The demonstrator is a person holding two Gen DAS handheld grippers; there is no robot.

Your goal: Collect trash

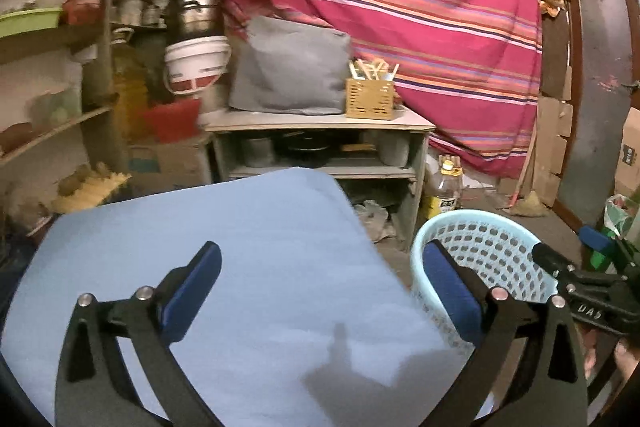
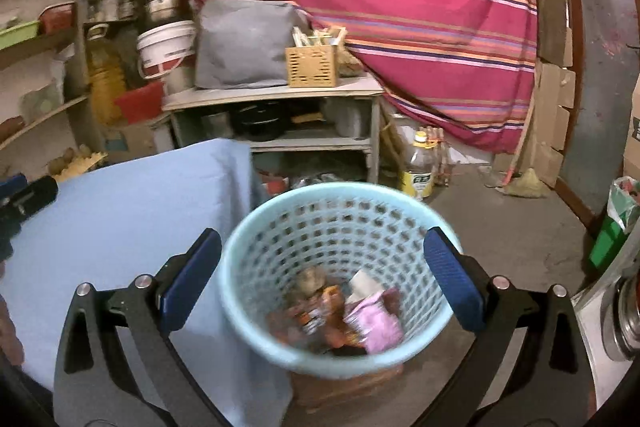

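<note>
The left gripper (image 1: 320, 287) hangs with its jaws spread wide and nothing between them. Its fingers are black metal, each tipped with a flat blue ribbed pad (image 1: 192, 291). Under it lies a smooth pale-blue cloth (image 1: 224, 247) spread flat, bare where the pads hover. Just to its right, touching the cloth's edge, stands the basket (image 1: 480, 251), round, of light-blue plastic with a lattice of small holes; the left gripper's right pad overlaps the basket's near rim.

The right gripper (image 2: 322, 283) is also wide open and holds nothing. It hovers directly over the basket (image 2: 240, 267), one pad on either side of the mouth. Down in the bottom, between the pads, lies the trash (image 2: 340, 315): crumpled wrappers, orange-brown and pink, with a white scrap, all somewhat blurred. The cloth (image 2: 120, 227) drapes to the left of this gripper and hangs down past the basket's side.

Ahead of both grippers stands a low grey shelf (image 1: 320, 125) carrying a soft grey bag (image 1: 288, 67) and a slotted wooden box (image 1: 370, 99) of sticks. Behind that hangs a pink striped sheet (image 1: 420, 7). A yellow-capped bottle (image 2: 418, 167) stands on the floor ahead.
</note>
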